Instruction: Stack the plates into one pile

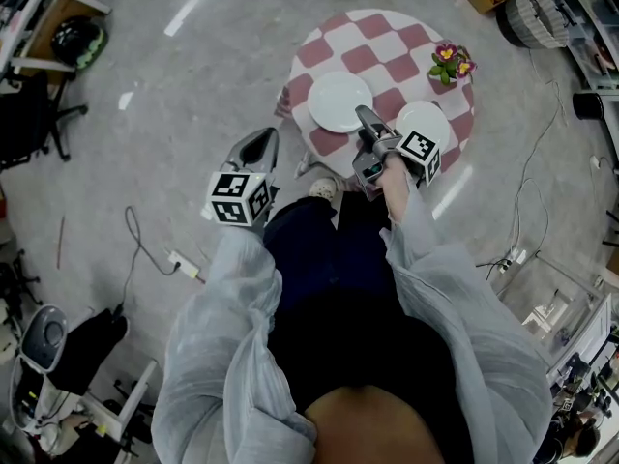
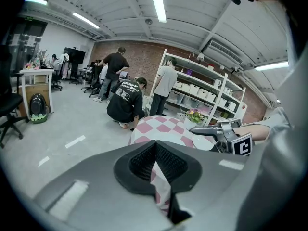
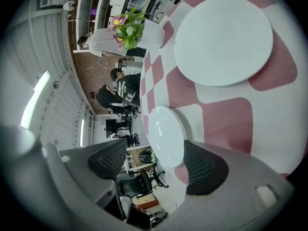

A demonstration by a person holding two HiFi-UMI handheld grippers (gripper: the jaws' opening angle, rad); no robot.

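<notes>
Fingers (image 3: 204,167) of the right gripper (image 3: 155,146) stand released and wide apart, one low by the cloth and one above it. The rim of the left plate (image 3: 166,134) is between them. The upper pad is clear of the plate; whether the lower one touches the rim I cannot tell. That white plate lies flat on the round table (image 1: 382,37), on the side nearer the left gripper (image 2: 155,144). In the head view the right gripper's tips reach its right edge.

The right plate (image 3: 223,40) lies apart from it on the same pink and white checked cloth (image 3: 226,124). The right gripper's marker cube (image 1: 420,148) covers part of it in the head view. The two plates sit side by side, each on the cloth.

A flower pot (image 1: 452,63) stands near the table's far right edge, beyond the right plate. The left gripper is clenched on nothing, its fingers meeting at the tips. It hangs over the floor (image 1: 193,85) off the table's left side. Behind the table several people (image 2: 126,102) are gathered by white shelves (image 2: 202,90).
</notes>
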